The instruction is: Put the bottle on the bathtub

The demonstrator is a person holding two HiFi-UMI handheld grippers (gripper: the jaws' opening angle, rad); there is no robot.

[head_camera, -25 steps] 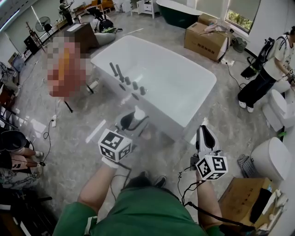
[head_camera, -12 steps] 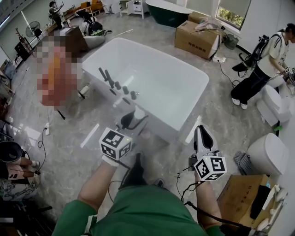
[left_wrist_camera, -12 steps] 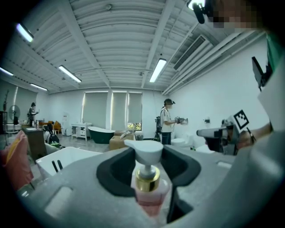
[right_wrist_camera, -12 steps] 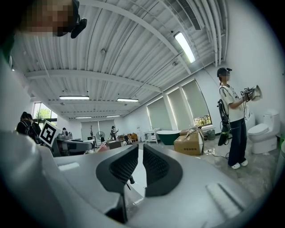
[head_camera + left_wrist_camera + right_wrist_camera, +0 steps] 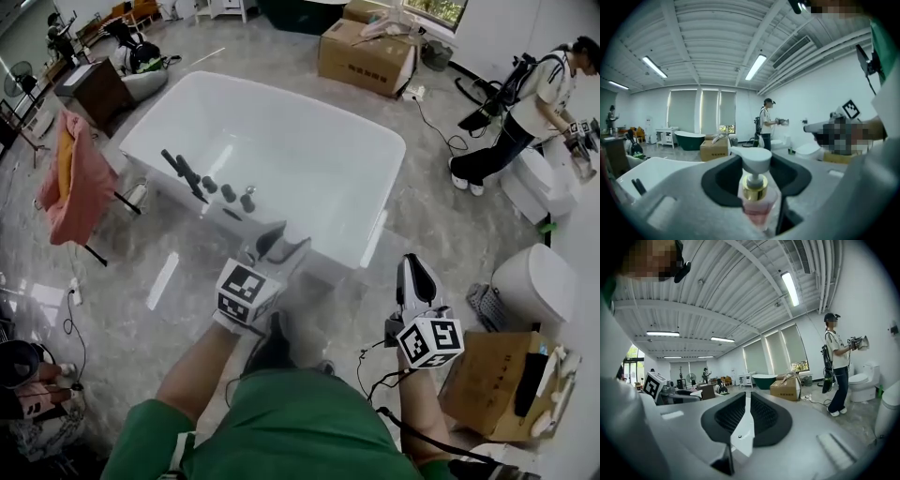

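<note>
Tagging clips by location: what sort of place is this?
Probably a bathroom-fixture showroom or warehouse: a white freestanding bathtub, a white ceramic toilet and a brown cardboard box.

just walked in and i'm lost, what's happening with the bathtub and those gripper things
A person in a green top stands beside a white bathtub with a handheld gripper in each hand. The left gripper is shut on a pump bottle of pink liquid and holds it close to the bathtub's near rim, by the black tap fittings. The pump bottle is not yet set down on the bathtub. The right gripper is shut and empty, off to the side above the floor.
</note>
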